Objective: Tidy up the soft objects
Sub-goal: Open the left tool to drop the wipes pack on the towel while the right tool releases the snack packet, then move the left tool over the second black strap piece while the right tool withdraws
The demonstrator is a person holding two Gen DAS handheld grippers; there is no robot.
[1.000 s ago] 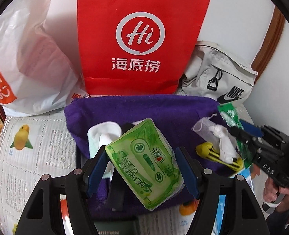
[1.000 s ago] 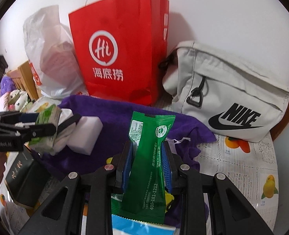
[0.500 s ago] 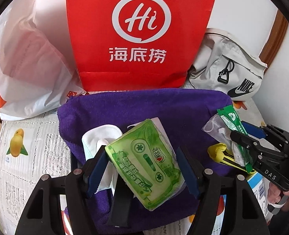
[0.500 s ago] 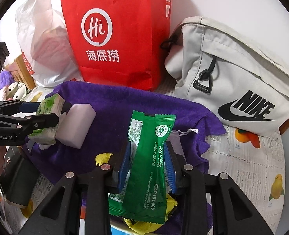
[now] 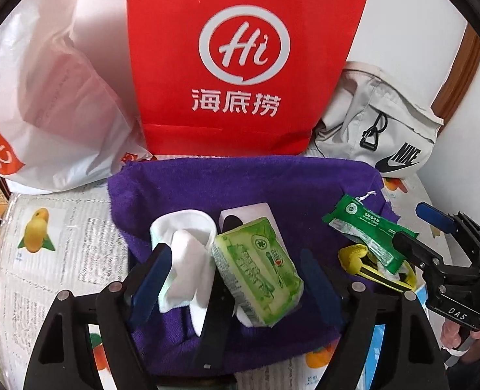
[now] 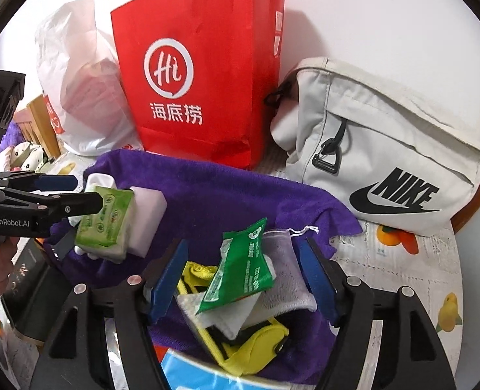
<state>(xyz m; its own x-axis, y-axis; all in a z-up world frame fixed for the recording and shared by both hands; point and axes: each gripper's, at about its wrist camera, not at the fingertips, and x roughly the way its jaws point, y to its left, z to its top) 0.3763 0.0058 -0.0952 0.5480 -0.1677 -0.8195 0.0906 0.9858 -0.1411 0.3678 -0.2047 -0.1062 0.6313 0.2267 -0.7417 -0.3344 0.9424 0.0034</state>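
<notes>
My left tool (image 5: pixel 233 269) has just been opening its jaws: the pale green tissue pack (image 5: pixel 256 273) that sat pinched between the blue pads a second ago now lies loose between them, tipped over onto a white foam block (image 5: pixel 249 216), with neither pad touching it. Just to its left, white socks (image 5: pixel 188 260) lie on the purple towel (image 5: pixel 240 182).

My right tool (image 6: pixel 243 276) has just been opening too. The dark green sachet (image 6: pixel 240 276), earlier clamped upright, has dropped and leans tilted on a pile between the parted pads: a white mesh pouch (image 6: pixel 282 276) just to its right and a yellow-and-black item (image 6: pixel 249 347) under it at the near edge. Its pads stand clear of it.

The towel covers the middle of the worktop (image 6: pixel 402 269). At the far side a red paper bag (image 5: pixel 240 58) stands, a white plastic bag (image 5: pixel 51 97) to its left, a grey Nike bag (image 6: pixel 386 162) to its right.
</notes>
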